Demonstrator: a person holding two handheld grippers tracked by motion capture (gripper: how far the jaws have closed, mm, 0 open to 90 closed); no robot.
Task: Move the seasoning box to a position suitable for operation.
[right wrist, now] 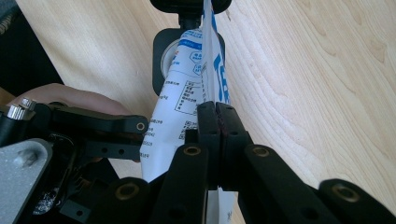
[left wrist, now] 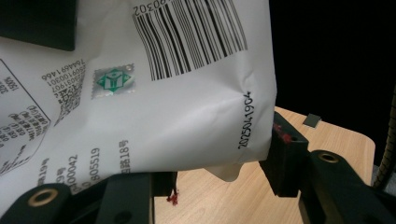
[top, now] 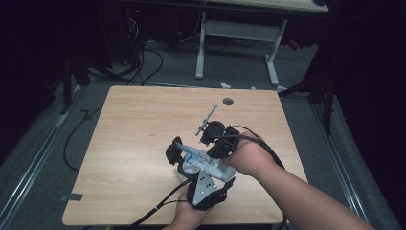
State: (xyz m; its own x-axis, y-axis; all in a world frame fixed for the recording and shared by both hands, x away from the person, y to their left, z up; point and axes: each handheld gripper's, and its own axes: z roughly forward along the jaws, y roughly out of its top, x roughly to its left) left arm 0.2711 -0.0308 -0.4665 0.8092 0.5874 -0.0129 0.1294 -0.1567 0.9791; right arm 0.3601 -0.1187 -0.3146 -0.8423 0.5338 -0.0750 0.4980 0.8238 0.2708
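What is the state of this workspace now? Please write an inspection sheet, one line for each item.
Surface: light wooden table, with a small dark round spot near the far edge.
Job's things: white printed pouch with barcode, held above the table between both grippers.
Clutter: nothing seen.
Grippers: left gripper wide open around the pouch; right gripper shut on the pouch's edge.
Cables: black cable trails from the left gripper off the near edge.
Surroundings: dark room; white desk frame behind, floor cables.

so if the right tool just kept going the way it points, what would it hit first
The right tool is shut on the white packet, which runs on ahead of it. Past the packet, the first thing in line looks like the black part at the far end, though depth is unclear.
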